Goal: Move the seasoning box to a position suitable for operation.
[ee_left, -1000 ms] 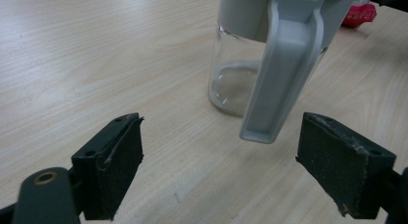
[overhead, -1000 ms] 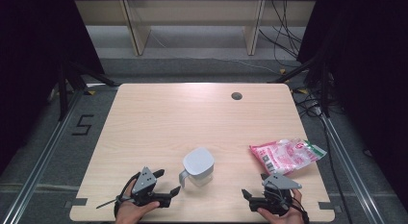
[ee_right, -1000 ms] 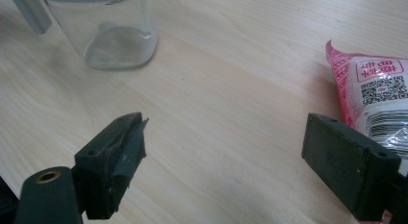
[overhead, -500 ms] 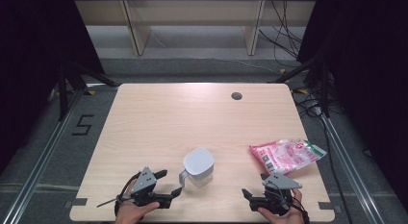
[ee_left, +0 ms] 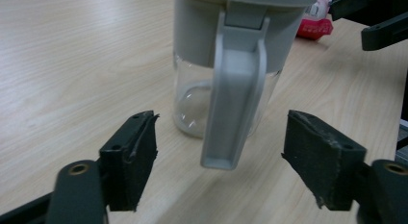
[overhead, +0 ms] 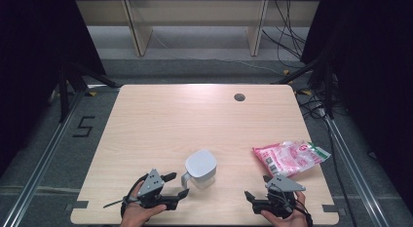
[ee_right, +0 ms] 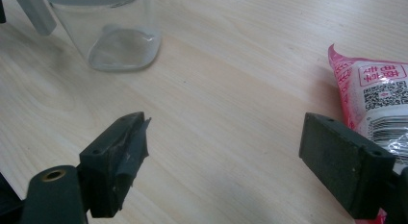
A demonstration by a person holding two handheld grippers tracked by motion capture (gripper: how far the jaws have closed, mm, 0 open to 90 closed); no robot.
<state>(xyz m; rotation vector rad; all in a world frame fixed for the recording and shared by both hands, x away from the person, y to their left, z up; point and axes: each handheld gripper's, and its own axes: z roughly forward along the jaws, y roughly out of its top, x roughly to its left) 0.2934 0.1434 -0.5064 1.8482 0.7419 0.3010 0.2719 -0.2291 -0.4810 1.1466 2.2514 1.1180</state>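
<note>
The left tongs [ee_left: 219,156], jaws apart, have just begun closing around the jug's handle [ee_left: 235,96] without touching it, so a grasp seems imminent; the right tongs [ee_right: 223,159] gape empty.

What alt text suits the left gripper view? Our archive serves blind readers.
A clear jug with a grey lid stands on a wooden table, its handle facing the camera between the left gripper's open black jaws, which have just been closing a little and touch nothing. A pink packet lies behind.
</note>
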